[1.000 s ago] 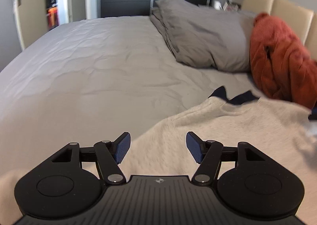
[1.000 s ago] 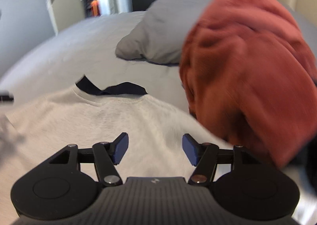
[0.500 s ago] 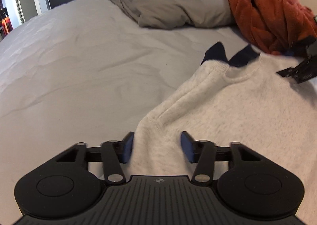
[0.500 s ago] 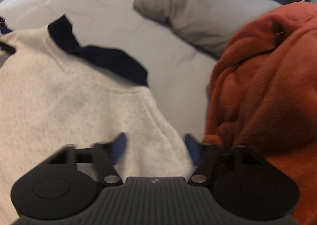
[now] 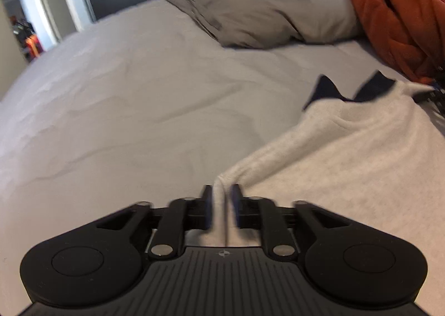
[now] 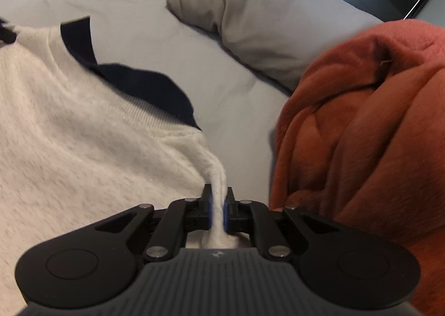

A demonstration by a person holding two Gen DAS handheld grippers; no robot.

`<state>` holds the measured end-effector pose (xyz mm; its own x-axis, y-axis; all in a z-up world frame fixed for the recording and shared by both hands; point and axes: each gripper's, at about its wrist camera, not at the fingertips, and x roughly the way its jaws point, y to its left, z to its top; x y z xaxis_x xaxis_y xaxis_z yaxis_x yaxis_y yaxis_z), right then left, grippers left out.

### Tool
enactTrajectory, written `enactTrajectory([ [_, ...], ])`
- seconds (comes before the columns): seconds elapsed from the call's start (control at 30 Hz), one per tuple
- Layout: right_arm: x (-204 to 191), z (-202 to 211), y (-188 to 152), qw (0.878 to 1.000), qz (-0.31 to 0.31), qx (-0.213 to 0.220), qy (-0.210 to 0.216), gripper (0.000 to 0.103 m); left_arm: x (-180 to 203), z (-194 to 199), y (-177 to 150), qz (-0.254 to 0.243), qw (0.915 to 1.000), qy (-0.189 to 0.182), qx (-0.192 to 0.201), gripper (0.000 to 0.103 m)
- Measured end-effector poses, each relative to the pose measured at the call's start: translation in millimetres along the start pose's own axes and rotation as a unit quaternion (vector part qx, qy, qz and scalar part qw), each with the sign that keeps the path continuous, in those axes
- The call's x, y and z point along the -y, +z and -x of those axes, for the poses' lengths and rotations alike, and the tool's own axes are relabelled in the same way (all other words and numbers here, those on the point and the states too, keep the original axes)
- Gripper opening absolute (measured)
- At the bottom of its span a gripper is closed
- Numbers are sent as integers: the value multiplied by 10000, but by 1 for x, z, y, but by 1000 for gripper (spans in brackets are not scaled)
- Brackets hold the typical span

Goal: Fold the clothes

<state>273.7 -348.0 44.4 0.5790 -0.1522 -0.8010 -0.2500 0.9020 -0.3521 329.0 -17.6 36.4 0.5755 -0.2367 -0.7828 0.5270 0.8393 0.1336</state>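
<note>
Pinching a raised fold of the cream sweater (image 6: 83,154), the right gripper (image 6: 217,206) is nearly shut. Another fold is pressed in the left gripper (image 5: 221,204), slightly reopened. The sweater is spread on the bed (image 5: 125,110); an orange garment (image 6: 361,135) is heaped at three o'clock.

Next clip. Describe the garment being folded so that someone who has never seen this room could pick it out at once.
On the grey bed, below the grey pillow, a sweater lies spread flat. It is the pale cream knit with a dark navy collar, pinched at each side by the left gripper and the right gripper. The heap beside it is rust-orange fleece, bunched up and not held.
</note>
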Motion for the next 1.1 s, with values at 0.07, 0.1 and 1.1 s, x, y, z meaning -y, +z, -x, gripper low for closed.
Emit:
enactTrajectory([
  [0.07, 4, 10, 2, 9999, -80, 25, -90, 46, -2, 7, 0, -10, 9998, 199, 20, 53],
  [0.1, 7, 19, 2, 9998, -148, 70, -99, 52, -3, 15, 0, -59, 9997, 243, 65, 53],
  [1.1, -109, 266, -300, 9525, -2580, -786, 1416, 35, 132, 292, -168, -10, 9989, -468, 30, 54],
])
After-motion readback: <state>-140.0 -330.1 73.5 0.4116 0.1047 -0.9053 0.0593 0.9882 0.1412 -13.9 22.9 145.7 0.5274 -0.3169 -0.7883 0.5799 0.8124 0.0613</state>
